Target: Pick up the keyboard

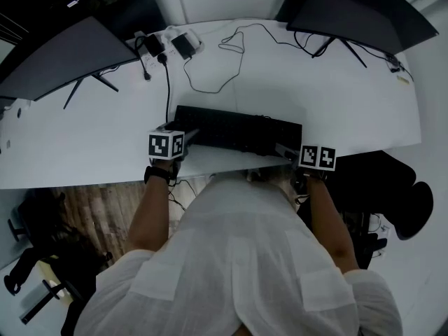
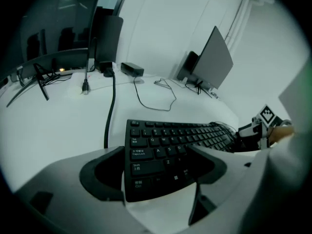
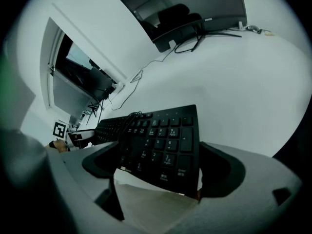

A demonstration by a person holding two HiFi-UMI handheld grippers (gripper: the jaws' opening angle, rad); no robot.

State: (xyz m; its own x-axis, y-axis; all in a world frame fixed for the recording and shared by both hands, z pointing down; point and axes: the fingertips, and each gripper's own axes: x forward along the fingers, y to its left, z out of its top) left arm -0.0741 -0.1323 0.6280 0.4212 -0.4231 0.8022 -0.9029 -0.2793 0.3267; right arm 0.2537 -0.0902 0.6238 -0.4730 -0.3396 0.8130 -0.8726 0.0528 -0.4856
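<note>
A black keyboard (image 1: 238, 130) lies lengthwise near the front edge of the white table (image 1: 350, 96). My left gripper (image 1: 187, 140) is at its left end. In the left gripper view, this gripper (image 2: 156, 172) straddles the keyboard (image 2: 170, 140) around the Shift and Caps Lock keys, with a thin strip of table showing beside the left pad. My right gripper (image 1: 285, 150) is at the number-pad end. In the right gripper view, its jaws (image 3: 161, 167) stand either side of the keyboard (image 3: 156, 140), the right pad close against the edge. No squeeze shows at either end.
Two dark monitors (image 1: 63, 58) (image 1: 364, 12) stand at the back corners. A power strip with adapters (image 1: 168, 44) and loose cables (image 1: 224, 68) lie behind the keyboard. A black office chair (image 1: 399, 194) is right of me. The table edge is right under my hands.
</note>
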